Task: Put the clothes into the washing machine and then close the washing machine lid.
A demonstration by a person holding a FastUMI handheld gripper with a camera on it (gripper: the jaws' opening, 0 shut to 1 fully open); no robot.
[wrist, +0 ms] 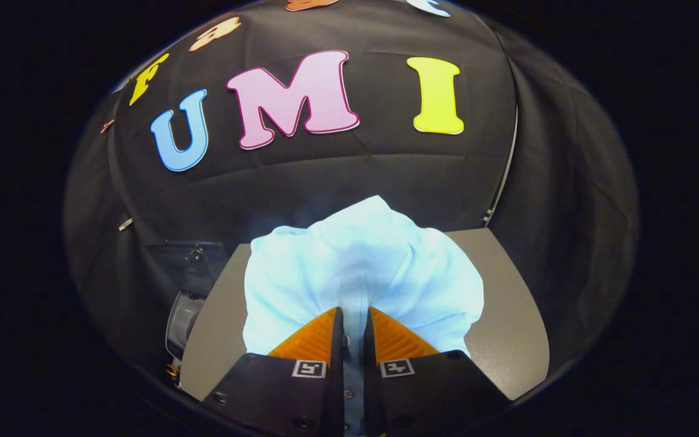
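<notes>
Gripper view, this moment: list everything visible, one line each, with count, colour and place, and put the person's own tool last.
shirt: one, pale blue, bunched up and pinched between the tongs, with its button strip running down the gap between them; it bulges out ahead of them over the table.
table: one, grey, under and on both sides of the shirt.
washer: one, grey with a dark see-through part above, beside the table's left edge; whether that part is its lid I cannot tell.
wall: one, black cloth, behind the table and the washer.
tongs: one pair, closed on the shirt, both fingers pressing the fabric.
</notes>
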